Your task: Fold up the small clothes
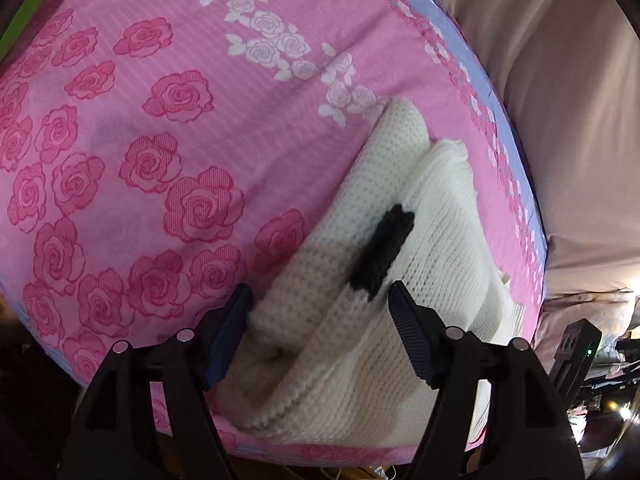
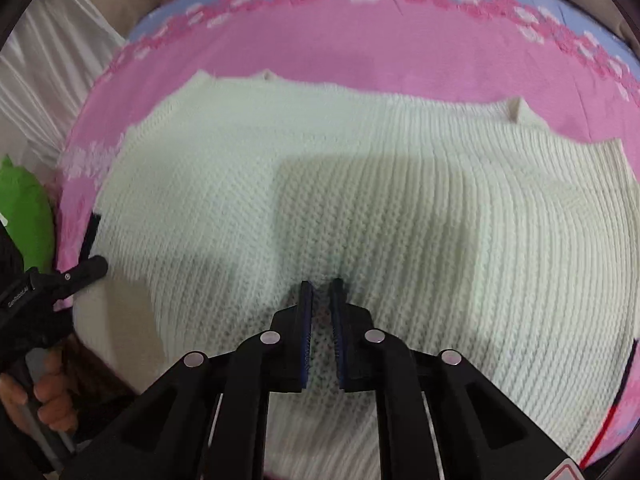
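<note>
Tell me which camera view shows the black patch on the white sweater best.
The left wrist view shows it best: the black patch lies in plain sight on the folded white sweater, just ahead of the open left gripper. The right wrist view shows only a dark sliver at the sweater's left edge, possibly the same patch.

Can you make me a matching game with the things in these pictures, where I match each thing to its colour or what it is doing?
Things:
1. sweater
2. bedsheet
3. left gripper
4. right gripper

Colours and states:
A. open, one finger on each side of the knit
B. pink with roses
C. cream white with a black patch
D. nearly shut, pinching a bit of knit

Right pairs: 1-C, 2-B, 3-A, 4-D
</note>
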The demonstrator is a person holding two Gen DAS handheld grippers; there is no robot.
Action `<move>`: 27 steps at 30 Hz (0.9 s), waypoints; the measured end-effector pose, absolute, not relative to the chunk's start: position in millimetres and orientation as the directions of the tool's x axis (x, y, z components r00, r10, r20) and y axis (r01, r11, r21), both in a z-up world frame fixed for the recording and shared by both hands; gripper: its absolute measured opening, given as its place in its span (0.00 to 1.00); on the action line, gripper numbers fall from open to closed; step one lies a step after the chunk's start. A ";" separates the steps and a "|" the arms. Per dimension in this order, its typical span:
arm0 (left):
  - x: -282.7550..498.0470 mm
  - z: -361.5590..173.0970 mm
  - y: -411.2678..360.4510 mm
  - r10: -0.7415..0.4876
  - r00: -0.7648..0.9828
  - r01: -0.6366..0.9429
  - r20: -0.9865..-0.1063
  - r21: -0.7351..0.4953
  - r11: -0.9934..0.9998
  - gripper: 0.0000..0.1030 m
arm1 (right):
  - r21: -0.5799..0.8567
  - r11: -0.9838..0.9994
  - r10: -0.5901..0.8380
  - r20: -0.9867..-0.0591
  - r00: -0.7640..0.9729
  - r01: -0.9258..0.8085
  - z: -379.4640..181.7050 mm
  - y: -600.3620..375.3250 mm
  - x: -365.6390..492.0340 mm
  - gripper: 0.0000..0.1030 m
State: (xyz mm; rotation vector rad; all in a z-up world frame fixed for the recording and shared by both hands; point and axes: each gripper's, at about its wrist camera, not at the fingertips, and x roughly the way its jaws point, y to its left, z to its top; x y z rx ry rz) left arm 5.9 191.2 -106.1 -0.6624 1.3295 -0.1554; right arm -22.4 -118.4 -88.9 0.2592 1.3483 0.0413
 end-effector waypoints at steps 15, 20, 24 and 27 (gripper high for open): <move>-1.8 40.6 13.3 -0.641 0.258 0.422 -0.723 -0.513 0.748 0.20 | 0.446 0.872 0.386 -0.880 0.275 0.202 -79.7 -174.2 -40.0 0.09; -26.7 6.9 -82.2 -0.616 0.061 0.585 -0.786 -0.472 0.660 0.21 | 0.497 0.788 0.339 -0.842 0.419 0.363 -46.1 -271.9 -93.9 0.16; -53.6 -35.5 -122.7 -0.502 0.005 0.678 -0.865 -0.366 0.637 0.29 | 0.462 0.745 0.252 -0.863 0.437 0.482 -44.1 -330.0 -137.8 0.26; -67.1 -14.5 -106.2 -0.565 0.079 0.706 -0.821 -0.355 0.613 0.54 | 0.465 0.718 0.236 -0.863 0.448 0.518 -40.3 -337.5 -150.3 0.47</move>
